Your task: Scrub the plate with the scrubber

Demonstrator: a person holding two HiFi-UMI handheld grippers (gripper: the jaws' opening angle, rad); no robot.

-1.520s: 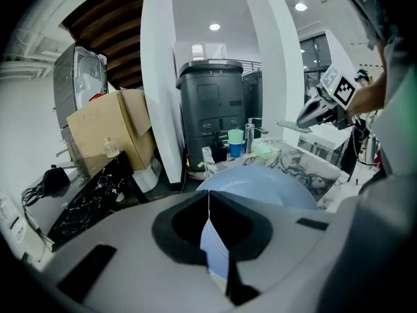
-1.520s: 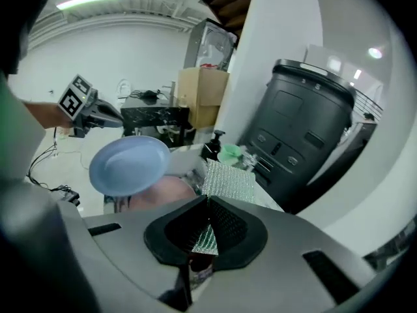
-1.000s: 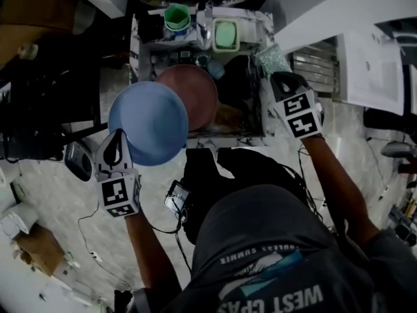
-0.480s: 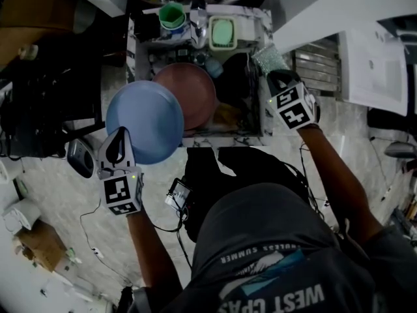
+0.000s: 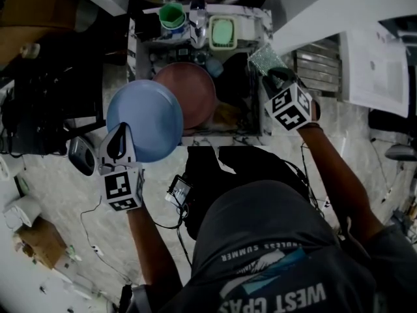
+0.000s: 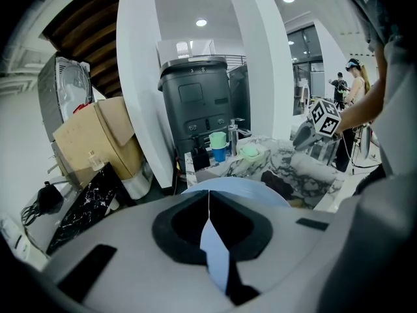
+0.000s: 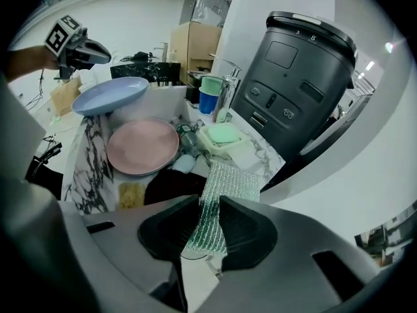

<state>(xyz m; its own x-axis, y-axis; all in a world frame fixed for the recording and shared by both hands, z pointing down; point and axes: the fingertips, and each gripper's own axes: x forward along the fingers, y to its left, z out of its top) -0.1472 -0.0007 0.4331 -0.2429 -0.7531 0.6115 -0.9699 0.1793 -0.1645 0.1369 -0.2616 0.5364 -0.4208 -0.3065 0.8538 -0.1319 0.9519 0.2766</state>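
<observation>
A blue plate (image 5: 144, 121) hangs over the left edge of the sink, tilted, with my left gripper (image 5: 119, 145) shut on its near rim; in the left gripper view the rim (image 6: 215, 246) runs between the closed jaws. My right gripper (image 5: 272, 75) is at the sink's right rim with a silvery-green mesh scrubber (image 5: 264, 59) sticking out past its tips. In the right gripper view the scrubber (image 7: 218, 188) stands between the jaws, which have just been opening; it still fills the gap and touches both pads.
A pink plate (image 5: 192, 93) leans inside the sink (image 5: 255, 109), with a yellow sponge (image 7: 130, 194) on the sink floor. Behind the sink stand a faucet (image 5: 197, 12), a green cup (image 5: 173, 15) and a green soap dish (image 5: 222, 32). A dark bin (image 7: 293, 70) stands behind.
My right gripper has rolled and shifted a little toward the sink, carrying the scrubber with it. The left gripper and blue plate have barely moved.
</observation>
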